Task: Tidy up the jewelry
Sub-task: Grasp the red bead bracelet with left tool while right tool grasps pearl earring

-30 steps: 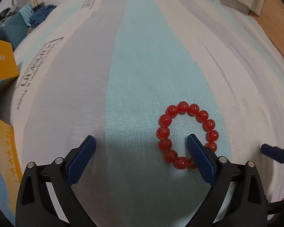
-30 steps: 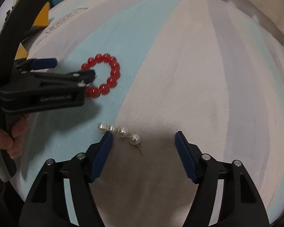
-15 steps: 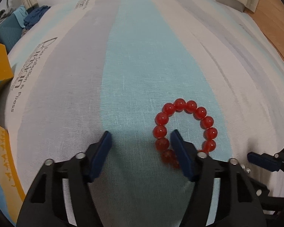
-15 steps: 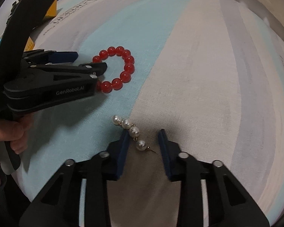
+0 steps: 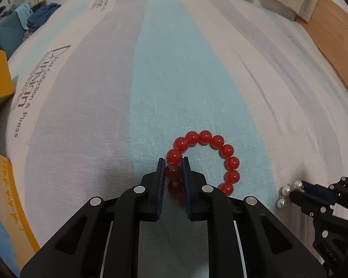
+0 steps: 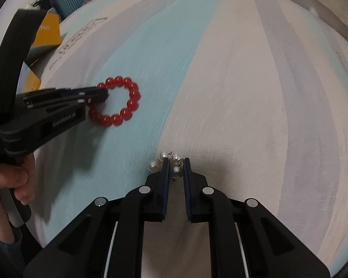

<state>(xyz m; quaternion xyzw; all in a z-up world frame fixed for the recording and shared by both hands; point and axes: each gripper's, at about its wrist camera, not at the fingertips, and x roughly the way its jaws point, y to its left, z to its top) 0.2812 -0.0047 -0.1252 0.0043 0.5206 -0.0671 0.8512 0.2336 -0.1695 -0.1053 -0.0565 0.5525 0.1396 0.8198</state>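
Left wrist view: the left claw has just closed on the red bead bracelet at lower centre; the right claw has just pinched the pearl piece; both still lie on the bed, nothing sorted yet.

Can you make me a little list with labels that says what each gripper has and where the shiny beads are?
left gripper: shut on the red bead bracelet, jaws just closed, pinching beads on its near-left side
right gripper: shut on the pearl string, jaws just closed, one pearl between the pads
red bead bracelet: lying in a ring on the light blue stripe
pearl string: bunched up on the pale stripe, right of the bracelet
surface: striped cloth in blue, grey and white
lifted yet: cannot tell; both pieces look down on the cloth
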